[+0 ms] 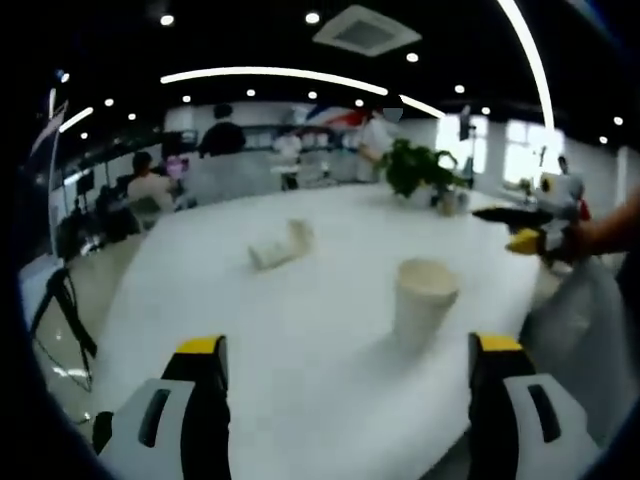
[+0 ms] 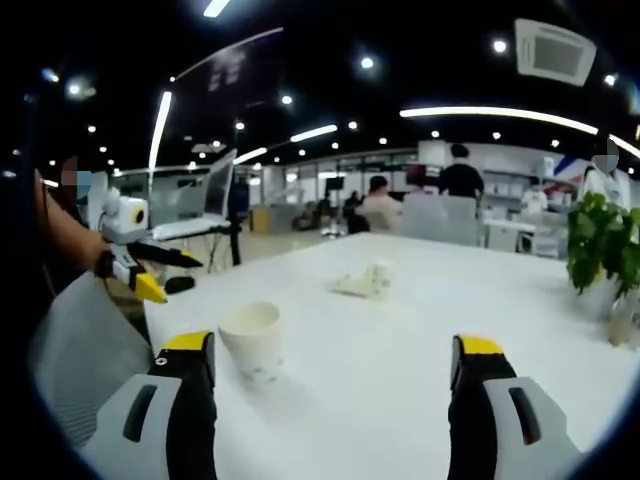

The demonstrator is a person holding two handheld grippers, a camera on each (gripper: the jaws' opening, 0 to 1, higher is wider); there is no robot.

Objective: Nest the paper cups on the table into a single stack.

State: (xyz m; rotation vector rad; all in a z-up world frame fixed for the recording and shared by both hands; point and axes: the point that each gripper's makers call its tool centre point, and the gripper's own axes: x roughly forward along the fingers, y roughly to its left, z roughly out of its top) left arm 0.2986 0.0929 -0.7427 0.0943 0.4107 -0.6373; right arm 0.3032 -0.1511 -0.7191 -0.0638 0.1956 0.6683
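In the left gripper view, the left gripper (image 1: 350, 375) stands wide open and empty. An upright cup (image 1: 424, 300) sits right of center, just ahead of the right jaw. Two cups lying on their sides (image 1: 282, 245) rest farther up, center-left. The right gripper (image 2: 335, 375) is likewise open, empty. White table (image 1: 300, 350); office behind.

— Where do they look from?
— Both views sit low at opposite edges of the white table (image 1: 300, 330), facing inward across it.
— Shared?
— The upright paper cup (image 1: 424, 300) (image 2: 252, 343) near each, the tipped cups (image 1: 282, 246) (image 2: 362, 281) farther.
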